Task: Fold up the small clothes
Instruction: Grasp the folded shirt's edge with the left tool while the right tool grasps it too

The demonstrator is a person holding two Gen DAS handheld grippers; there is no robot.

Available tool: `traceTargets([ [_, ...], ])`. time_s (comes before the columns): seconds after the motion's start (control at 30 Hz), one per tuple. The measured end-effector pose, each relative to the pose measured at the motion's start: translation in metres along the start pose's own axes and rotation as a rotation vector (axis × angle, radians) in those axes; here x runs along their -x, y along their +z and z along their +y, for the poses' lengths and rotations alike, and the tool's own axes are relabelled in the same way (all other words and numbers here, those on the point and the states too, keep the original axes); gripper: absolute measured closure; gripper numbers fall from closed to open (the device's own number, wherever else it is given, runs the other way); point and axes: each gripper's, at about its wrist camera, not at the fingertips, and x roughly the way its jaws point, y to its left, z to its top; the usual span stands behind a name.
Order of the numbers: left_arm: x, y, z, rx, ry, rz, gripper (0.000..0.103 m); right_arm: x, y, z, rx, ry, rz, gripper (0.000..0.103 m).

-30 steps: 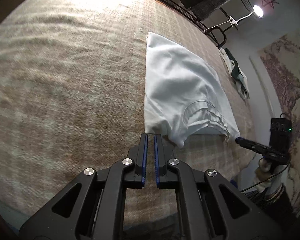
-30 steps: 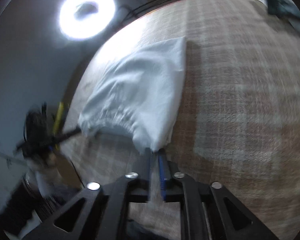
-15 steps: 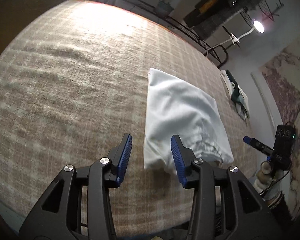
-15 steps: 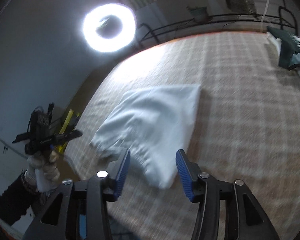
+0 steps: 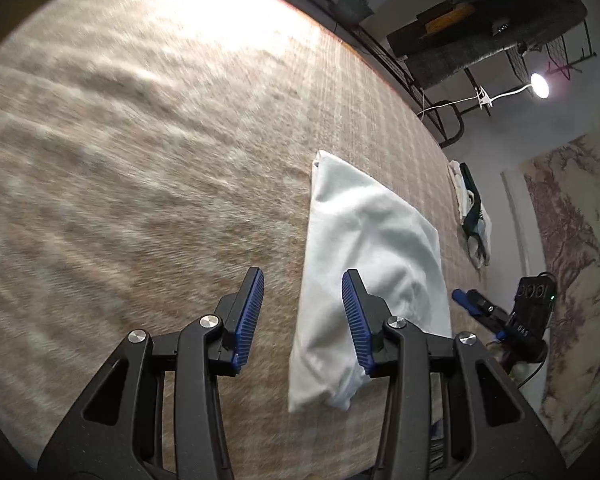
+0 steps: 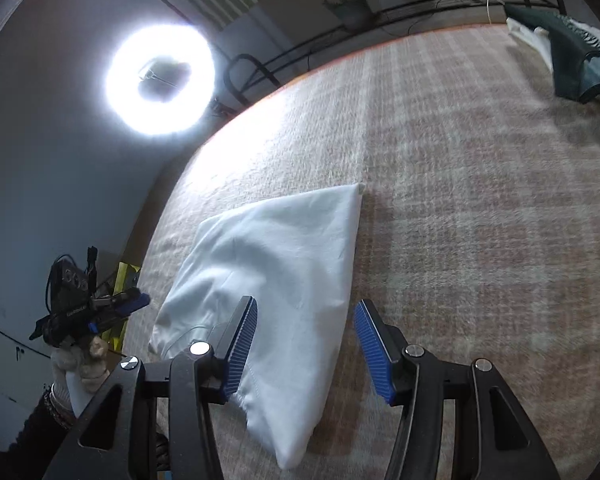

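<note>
A small white garment (image 5: 360,256) lies folded flat on a beige plaid blanket (image 5: 140,160); its gathered waistband end is nearest me. It also shows in the right wrist view (image 6: 284,272). My left gripper (image 5: 302,316) is open and empty, raised above the garment's near left edge. My right gripper (image 6: 304,340) is open and empty, raised above the garment's near right corner. The other gripper shows at each view's edge: the right one (image 5: 484,312) and the left one (image 6: 96,312).
A pile of dark green and white clothes (image 6: 572,56) lies at the blanket's far edge; it also shows in the left wrist view (image 5: 472,212). A ring light (image 6: 160,80) and a metal rail (image 6: 340,28) stand beyond the bed. A small lamp (image 5: 540,84) shines.
Both grippers were shut at the garment's near end, opened and let it go, then lifted up and back. The garment now lies flat on the blanket.
</note>
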Motion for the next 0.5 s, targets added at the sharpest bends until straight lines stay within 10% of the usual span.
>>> traceTargets([
  [0.5, -0.049, 0.007, -0.015, 0.004, -0.018, 0.065, 0.062, -0.036, 0.005, -0.027, -0.129, 0.092, 0.068, 0.055],
])
